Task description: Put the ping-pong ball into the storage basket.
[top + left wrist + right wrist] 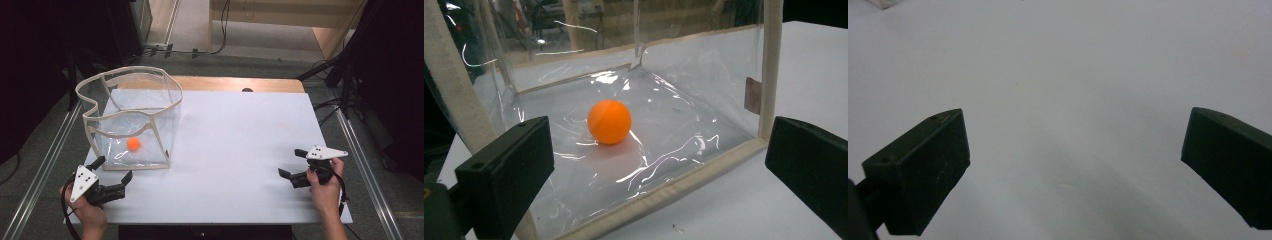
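An orange ball [133,144] [609,121] lies on the floor of a clear plastic bin [170,130] [769,75] with cream fabric edging, at the left of the white table. My left gripper [113,169] [659,170] is open just in front of the bin's near wall, outside it, with nothing between its jaws. My right gripper [291,163] [1073,165] is open at the right side of the table, low over the bare white surface and holding nothing.
The white tabletop [235,140] spreads between the two grippers. A wooden strip [240,84] runs along its far edge. Metal rails [45,165] flank both sides, and dark stands and cables [345,75] sit at the far right.
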The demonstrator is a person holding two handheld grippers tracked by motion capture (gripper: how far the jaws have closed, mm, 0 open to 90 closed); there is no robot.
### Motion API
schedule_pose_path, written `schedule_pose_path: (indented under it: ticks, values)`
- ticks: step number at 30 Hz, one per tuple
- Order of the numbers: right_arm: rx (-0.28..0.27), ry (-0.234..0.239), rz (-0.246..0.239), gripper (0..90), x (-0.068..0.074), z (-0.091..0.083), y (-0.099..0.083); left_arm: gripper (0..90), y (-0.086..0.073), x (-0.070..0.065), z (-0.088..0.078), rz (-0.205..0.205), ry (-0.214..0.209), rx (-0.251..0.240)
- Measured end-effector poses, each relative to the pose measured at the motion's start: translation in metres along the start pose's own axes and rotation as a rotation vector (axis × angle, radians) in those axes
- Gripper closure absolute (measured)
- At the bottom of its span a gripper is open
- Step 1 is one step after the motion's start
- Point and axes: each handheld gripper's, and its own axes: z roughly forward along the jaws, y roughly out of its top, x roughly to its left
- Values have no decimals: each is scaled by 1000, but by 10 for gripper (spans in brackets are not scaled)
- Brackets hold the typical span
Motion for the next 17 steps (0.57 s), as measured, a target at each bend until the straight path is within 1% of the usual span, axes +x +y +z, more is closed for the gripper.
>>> schedule_pose_path:
  ticks: [2, 3, 4, 5, 7, 10, 11, 17]
  values:
    - [-2, -3, 8, 0, -2, -1, -2, 0, 0, 0, 0, 1, 0, 1]
    - [2, -13, 4, 0, -3, -1, -3, 0, 0, 0, 0, 1, 0, 0]
    - [2, -13, 4, 0, -3, -1, -3, 0, 0, 0, 0, 1, 0, 0]
    - [13, -26, 1, 0, -5, -1, -7, 0, 0, 0, 0, 4, -2, 1]
    - [4, -19, 9, 0, -7, -2, -10, 0, 0, 0, 0, 3, -3, 0]
    - [-8, -25, 23, 0, -9, -3, -13, 0, 0, 0, 0, 2, -5, -2]
    - [-8, -18, 27, 0, -9, -3, -13, 0, 0, 0, 0, 1, -5, -3]
    - [-11, -20, 31, 0, -11, -2, -15, 0, 0, 0, 0, 2, -6, -2]
